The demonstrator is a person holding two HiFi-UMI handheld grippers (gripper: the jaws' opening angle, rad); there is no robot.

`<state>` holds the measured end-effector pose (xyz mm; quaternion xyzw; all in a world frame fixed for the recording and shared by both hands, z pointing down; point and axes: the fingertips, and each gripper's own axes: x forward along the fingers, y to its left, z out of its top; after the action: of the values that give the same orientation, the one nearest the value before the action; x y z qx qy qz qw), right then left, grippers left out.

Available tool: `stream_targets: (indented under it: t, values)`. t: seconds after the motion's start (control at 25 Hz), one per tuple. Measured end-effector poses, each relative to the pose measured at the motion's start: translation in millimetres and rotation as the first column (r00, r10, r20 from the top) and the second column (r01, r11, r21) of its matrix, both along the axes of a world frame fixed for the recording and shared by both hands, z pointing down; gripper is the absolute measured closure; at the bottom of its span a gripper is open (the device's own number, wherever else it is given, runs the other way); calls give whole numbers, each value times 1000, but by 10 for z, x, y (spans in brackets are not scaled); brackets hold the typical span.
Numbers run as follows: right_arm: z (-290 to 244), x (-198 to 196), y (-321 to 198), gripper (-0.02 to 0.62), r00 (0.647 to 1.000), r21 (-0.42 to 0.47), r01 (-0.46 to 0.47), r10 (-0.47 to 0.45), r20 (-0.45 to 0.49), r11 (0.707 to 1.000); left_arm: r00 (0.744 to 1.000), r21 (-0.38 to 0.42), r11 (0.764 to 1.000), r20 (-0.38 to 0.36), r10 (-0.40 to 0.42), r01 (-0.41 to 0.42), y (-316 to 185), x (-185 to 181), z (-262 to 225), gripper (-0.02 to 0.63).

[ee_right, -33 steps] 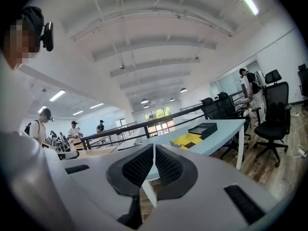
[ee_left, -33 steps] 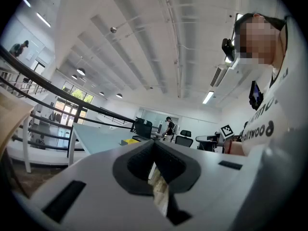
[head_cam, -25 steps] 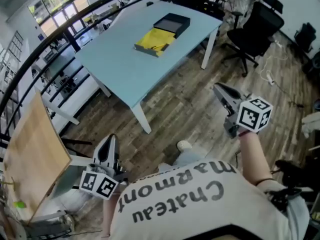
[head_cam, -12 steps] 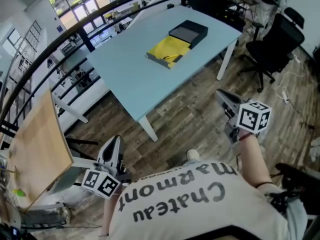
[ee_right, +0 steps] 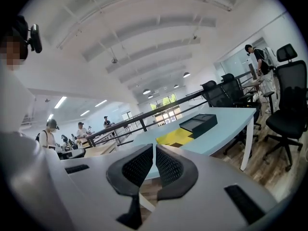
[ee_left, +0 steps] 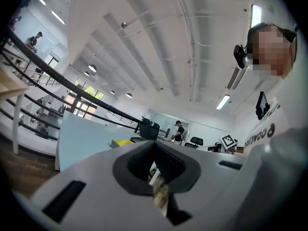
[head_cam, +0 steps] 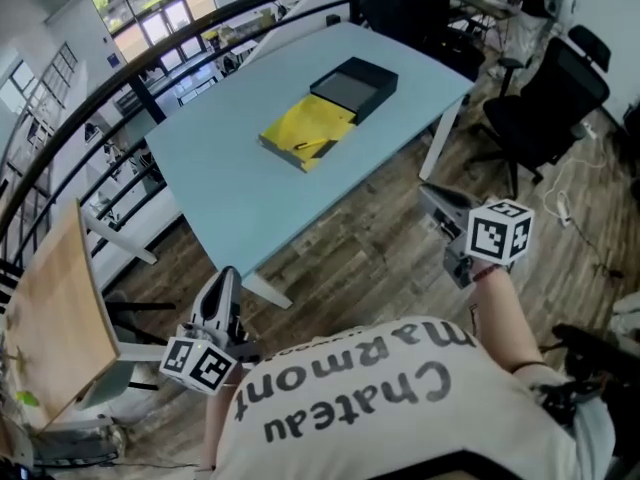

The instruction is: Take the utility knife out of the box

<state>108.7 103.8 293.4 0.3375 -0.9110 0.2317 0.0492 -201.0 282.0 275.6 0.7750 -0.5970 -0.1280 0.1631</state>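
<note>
Head view: a light-blue rectangular table stands on a wood-plank floor. On the table's far half lies a flat yellow box tray, and a black open box part touches its far end. A thin dark tool rests on the tray, too small to identify. The left gripper is off the table's near corner. The right gripper is off the table's right side, and both are well apart from the tray.

Left gripper view: the left gripper is clenched on nothing, with the table ahead.

Right gripper view: the right gripper is likewise clenched and empty. The tray and the black part lie on the table ahead.
</note>
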Motion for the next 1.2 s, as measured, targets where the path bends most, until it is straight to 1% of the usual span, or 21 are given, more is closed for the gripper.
stream_targets:
  t: [0.08,0.16,0.28,0.52,0.64,0.8,1.0,1.08,1.2]
  values:
    - [17,84,-141,551,1000,8,13,-13,-5,1000,1000,2,1000,-13,1,-1,-168,113,24,604]
    - [24,180,-280,551,1000,6,11,-11,13,1000,1000,2,1000,-11,12,-12,-314,248,32,603]
    - [79,259,-412,551,999,-33,7,-5,49,999,1000,-12,1000,-1,25,-25,-470,403,59,604]
    - [325,355,-500,551,999,-84,4,1,53,996,998,-58,996,17,63,-62,-649,579,159,603]
    - [454,376,-517,551,998,-134,-12,20,63,991,997,-94,993,4,75,-75,-739,597,276,604]
    - [663,473,-592,551,998,-174,-39,45,33,984,994,-129,986,-31,102,-106,-972,634,414,604]
    - [696,594,-891,551,993,-208,-94,106,45,974,988,-126,980,-40,151,-155,-1420,693,461,604]
    - [690,569,-1049,551,991,-218,-105,121,58,970,986,-127,978,-54,160,-165,-1602,656,496,604]
    - [610,415,-1304,551,992,-203,-99,113,59,974,984,-125,977,-62,168,-175,-1903,543,535,604]
